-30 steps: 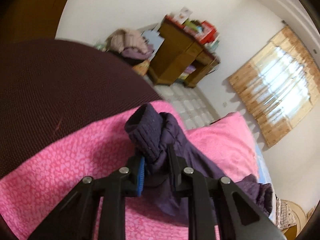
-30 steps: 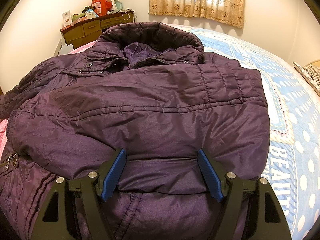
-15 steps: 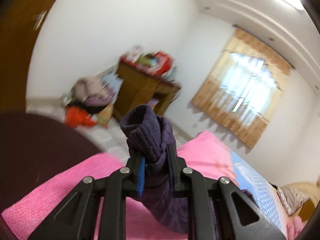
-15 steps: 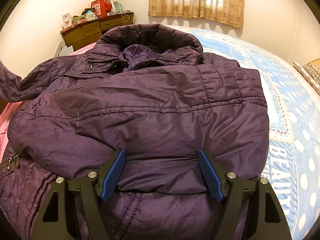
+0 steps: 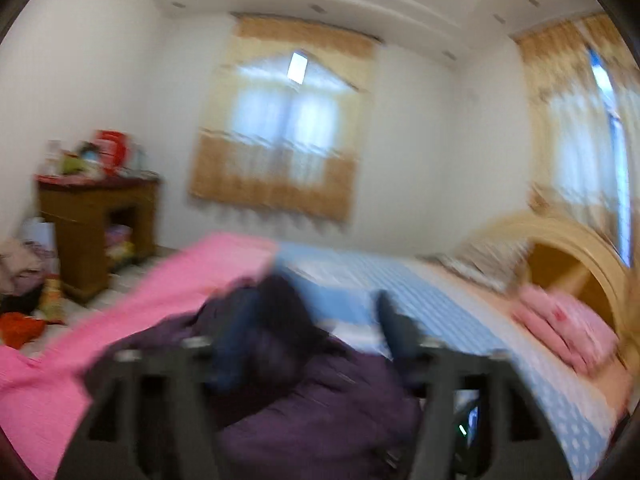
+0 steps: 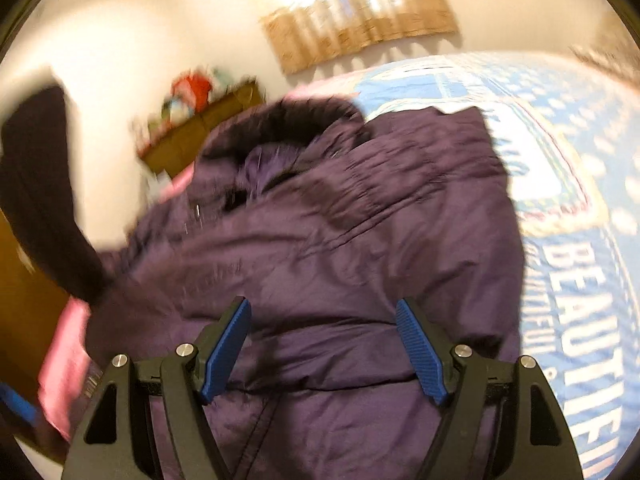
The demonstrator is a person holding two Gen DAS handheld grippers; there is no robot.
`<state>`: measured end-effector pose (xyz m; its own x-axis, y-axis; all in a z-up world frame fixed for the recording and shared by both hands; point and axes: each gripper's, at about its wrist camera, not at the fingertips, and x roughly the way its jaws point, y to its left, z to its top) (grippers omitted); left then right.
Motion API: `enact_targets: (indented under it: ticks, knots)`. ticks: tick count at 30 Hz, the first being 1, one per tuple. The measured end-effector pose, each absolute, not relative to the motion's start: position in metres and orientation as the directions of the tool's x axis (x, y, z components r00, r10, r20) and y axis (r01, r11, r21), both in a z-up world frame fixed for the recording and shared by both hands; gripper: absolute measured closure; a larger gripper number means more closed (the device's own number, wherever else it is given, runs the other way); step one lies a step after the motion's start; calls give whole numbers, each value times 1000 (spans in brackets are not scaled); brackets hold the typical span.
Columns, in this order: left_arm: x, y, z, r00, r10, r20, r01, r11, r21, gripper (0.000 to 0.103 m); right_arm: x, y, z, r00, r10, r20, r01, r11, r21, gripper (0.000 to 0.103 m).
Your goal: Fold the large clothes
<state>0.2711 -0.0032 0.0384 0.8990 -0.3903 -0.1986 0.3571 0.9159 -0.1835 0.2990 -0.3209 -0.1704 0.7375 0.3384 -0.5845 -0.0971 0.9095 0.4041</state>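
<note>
The purple padded jacket point(image 6: 320, 240) lies front up on the bed, its collar toward the far wall. My right gripper point(image 6: 324, 344) hovers open just above the jacket's lower front, with nothing between its blue pads. A dark sleeve point(image 6: 40, 200) hangs raised at the left edge of the right wrist view. The left wrist view is heavily blurred. In it my left gripper point(image 5: 312, 332) is over the jacket point(image 5: 320, 408) and its jaws are opening. The dark sleeve cuff point(image 5: 280, 316) sits loose between them, close to the left finger.
The bed has a blue dotted spread with lettering point(image 6: 580, 280) and a pink blanket point(image 5: 120, 320) on its left side. A wooden dresser point(image 5: 96, 232) stands by the far wall, with clothes piled on the floor point(image 5: 20, 280). The headboard point(image 5: 560, 248) and a folded pink cloth point(image 5: 568, 328) are at right.
My left gripper swung up and across over the bed carrying the sleeve, and its jaws have spread off the cuff. The right gripper rolled and shifted a little, still open over the jacket.
</note>
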Motion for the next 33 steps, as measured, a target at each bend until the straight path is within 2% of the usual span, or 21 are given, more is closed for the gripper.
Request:
enact_targets:
  ticks: [1, 4, 7, 10, 14, 17, 21, 23, 25, 27, 33]
  knots:
    - [265, -26, 27, 887, -408, -215, 385, 912, -141, 19, 297, -326, -170, 749, 343, -566, -87, 899, 429, 28]
    - [242, -61, 4, 847, -469, -252, 471, 880, -55, 15, 293, -341, -170, 779, 368, -507, -74, 857, 510, 27]
    - [235, -52, -5, 857, -442, -265, 464, 885, 24, 3, 295, -345, -172, 781, 389, -489, -74, 835, 546, 26]
    - [244, -29, -18, 892, -345, -292, 387, 917, 98, 1, 296, -340, -167, 786, 392, -478, -92, 839, 537, 22]
    - [277, 39, -45, 917, -113, -383, 185, 970, 156, 1, 293, -330, -147, 779, 420, -466, -147, 844, 516, 22]
    - [294, 100, -62, 900, 22, -435, 37, 991, 126, 0, 300, -306, -129, 721, 472, -508, -190, 839, 510, 22]
    - [304, 142, -83, 856, 43, -516, -67, 997, -27, 0, 338, -268, -124, 614, 513, -600, -207, 838, 505, 22]
    - [307, 145, -91, 838, 29, -545, -87, 993, -80, 0, 358, -257, -140, 553, 513, -656, -162, 839, 520, 31]
    - [307, 137, -94, 831, 23, -555, -86, 992, -89, 0, 373, -248, -157, 485, 572, -661, -153, 800, 580, 72]
    - [307, 131, -96, 831, 24, -556, -79, 994, -75, 0, 369, -244, -154, 512, 570, -642, -172, 801, 574, 99]
    - [309, 146, -104, 826, 62, -560, -112, 992, -57, 0, 325, -253, -98, 619, 567, -543, -294, 809, 509, 99]
